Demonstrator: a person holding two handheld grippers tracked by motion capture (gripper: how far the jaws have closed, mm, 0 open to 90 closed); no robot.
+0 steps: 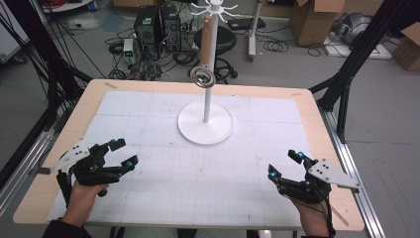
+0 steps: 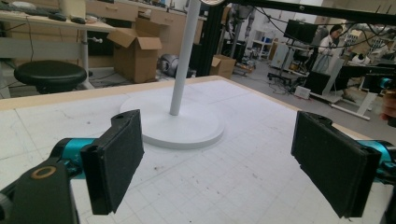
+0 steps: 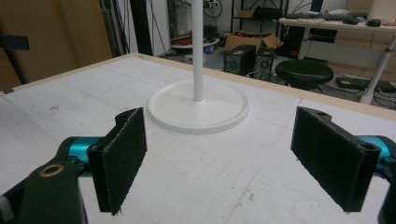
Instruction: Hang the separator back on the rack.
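White gridded matting covers the wooden table, and both grippers sit at its near edge, well apart from each other.

Left gripper: held in the person's left hand at the near left of the mat. Jaws stand wide apart. In the left gripper view the two black pads face each other across a broad gap with nothing between them; bare mat lies beneath. No contact with any object.

Right gripper: held in the right hand at the near right of the mat. Jaws likewise spread wide. In the right gripper view the pads frame bare mat; nothing is gripped or touched.

Stand: a white round base rests on the mat at centre, farther back than both grippers, with a thin white pole rising upright from its middle. Both gripper views look toward it, the base lying beyond the gap between the pads.

Whisk: hangs near the top of the pole, wooden handle up, wire head down, clear of the table. Whether it touches the pole cannot be told.

Beyond the table: a black stool, computer towers, cables and cardboard boxes on the floor.
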